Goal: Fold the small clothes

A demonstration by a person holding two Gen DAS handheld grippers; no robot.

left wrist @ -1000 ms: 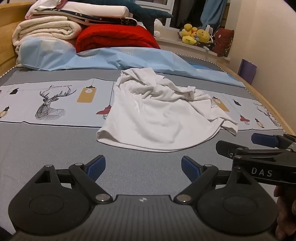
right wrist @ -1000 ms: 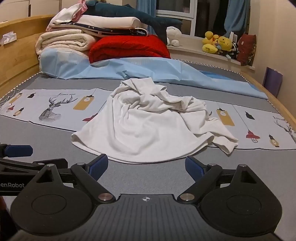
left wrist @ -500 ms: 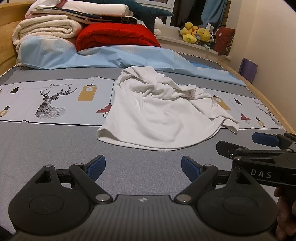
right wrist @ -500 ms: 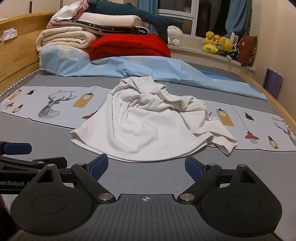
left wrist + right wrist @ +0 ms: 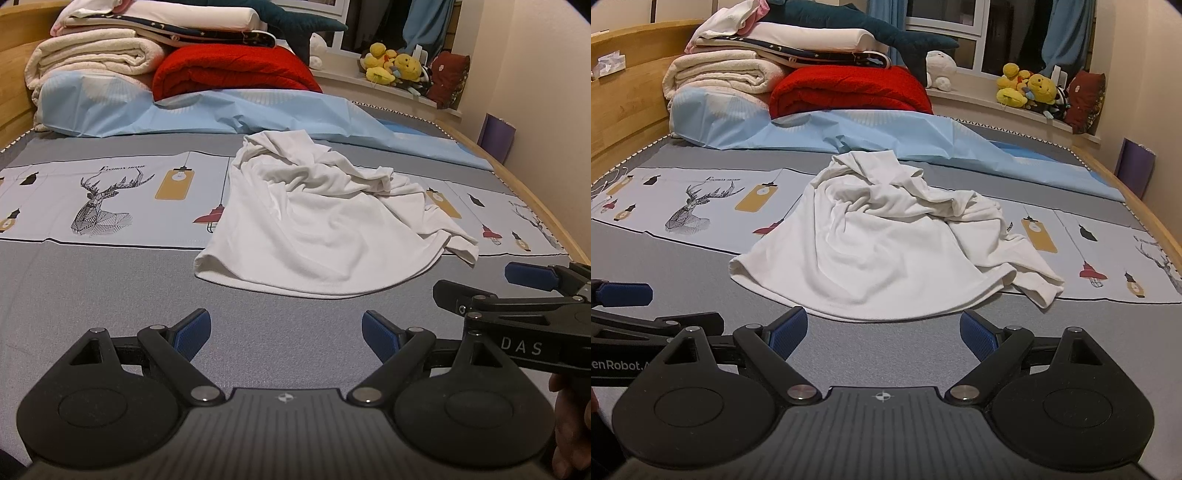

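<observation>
Crumpled white shirt (image 5: 314, 229) lies ahead of both empty, wide-apart tools (image 5: 284, 332) (image 5: 882, 332).

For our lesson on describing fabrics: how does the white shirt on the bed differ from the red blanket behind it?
The white shirt lies crumpled and spread out in a single loose heap; the red blanket is folded into a thick bundle. The shirt looks thin and smooth, the blanket plush. The shirt sits alone mid-bed; the blanket carries stacked bedding. Both rest on the bed.

A soft, matt white cotton-like garment (image 5: 886, 254) lies crumpled on a smooth printed cloth bed sheet (image 5: 683, 258); matt black plastic tools (image 5: 882, 328) carry ribbed blue pads (image 5: 786, 332); the bed frame (image 5: 628, 96) is varnished wood.
</observation>
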